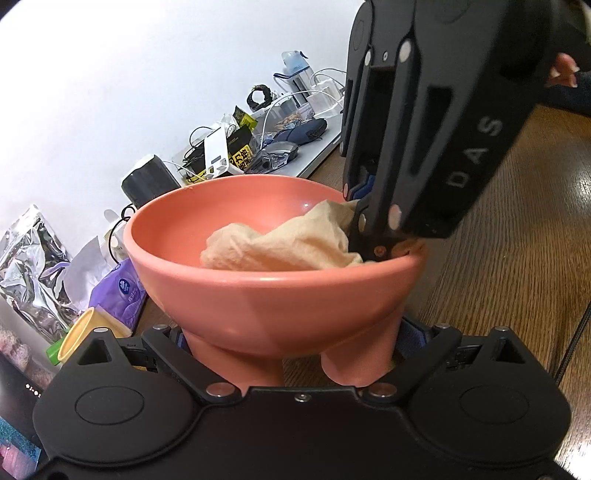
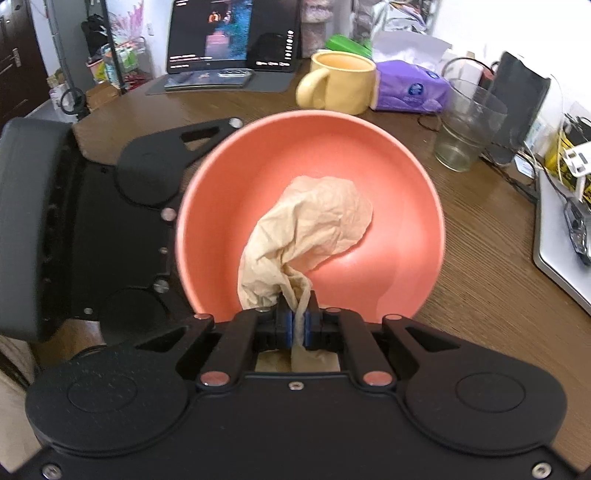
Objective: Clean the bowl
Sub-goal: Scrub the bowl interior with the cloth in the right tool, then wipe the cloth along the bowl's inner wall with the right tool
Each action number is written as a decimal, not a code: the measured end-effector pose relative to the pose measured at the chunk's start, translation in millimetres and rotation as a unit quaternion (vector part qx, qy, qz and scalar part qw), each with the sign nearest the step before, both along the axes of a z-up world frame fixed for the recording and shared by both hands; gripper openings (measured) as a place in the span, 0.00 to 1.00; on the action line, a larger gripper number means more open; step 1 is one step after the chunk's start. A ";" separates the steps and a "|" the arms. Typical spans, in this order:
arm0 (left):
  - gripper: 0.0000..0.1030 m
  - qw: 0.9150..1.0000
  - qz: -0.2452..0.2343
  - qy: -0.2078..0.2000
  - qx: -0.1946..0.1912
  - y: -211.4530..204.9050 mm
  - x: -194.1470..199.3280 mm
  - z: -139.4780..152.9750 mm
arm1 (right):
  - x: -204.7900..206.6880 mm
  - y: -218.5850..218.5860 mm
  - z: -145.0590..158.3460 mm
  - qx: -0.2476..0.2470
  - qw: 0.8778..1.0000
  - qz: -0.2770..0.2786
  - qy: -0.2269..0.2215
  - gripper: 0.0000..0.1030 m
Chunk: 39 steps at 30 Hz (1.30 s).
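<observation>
Brown wood tabletop [image 1: 517, 258] against a white wall, clutter of cables and packets in the upper middle of the left wrist view. Pink bowl [image 1: 273, 291] fills the centre, its footed base sitting between the left tool [image 1: 291, 354] fingers at the bottom; whether the pads press on it I cannot tell. Right tool [image 1: 373, 243] comes in from the upper right, tip inside the bowl's right rim, on a beige cloth [image 1: 288, 243]. Right wrist view: bowl [image 2: 388, 192] centre frame, cloth [image 2: 310, 229] bunched inside it, right tool [image 2: 299, 321] at bottom centre clamped tight on the cloth's tail. Left tool body at left edge beside the bowl. Yellow mug [image 2: 340, 83], purple tissue pack [image 2: 410, 88], clear glass [image 2: 469, 125] and tablet [image 2: 232, 35] along the top.
</observation>
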State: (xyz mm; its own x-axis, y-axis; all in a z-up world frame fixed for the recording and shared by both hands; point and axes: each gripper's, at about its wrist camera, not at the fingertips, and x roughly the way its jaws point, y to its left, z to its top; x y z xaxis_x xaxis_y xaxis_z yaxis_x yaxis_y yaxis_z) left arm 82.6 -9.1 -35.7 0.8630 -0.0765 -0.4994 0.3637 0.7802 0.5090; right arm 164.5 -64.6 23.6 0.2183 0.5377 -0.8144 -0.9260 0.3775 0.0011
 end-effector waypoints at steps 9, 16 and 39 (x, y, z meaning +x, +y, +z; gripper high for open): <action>0.94 1.000 0.002 -0.001 0.000 -3.6 -2.9 -1.6 | 18.9 -2.4 1.2 0.013 1.000 -0.021 -0.006 0.08; 0.94 1.000 0.006 0.002 -0.005 4.2 -2.1 -2.2 | 31.0 5.6 4.8 0.028 0.999 -0.028 -0.021 0.08; 0.94 1.000 0.006 0.004 -0.005 6.5 -0.7 -1.4 | 24.7 31.5 28.0 0.123 0.992 0.002 -0.012 0.08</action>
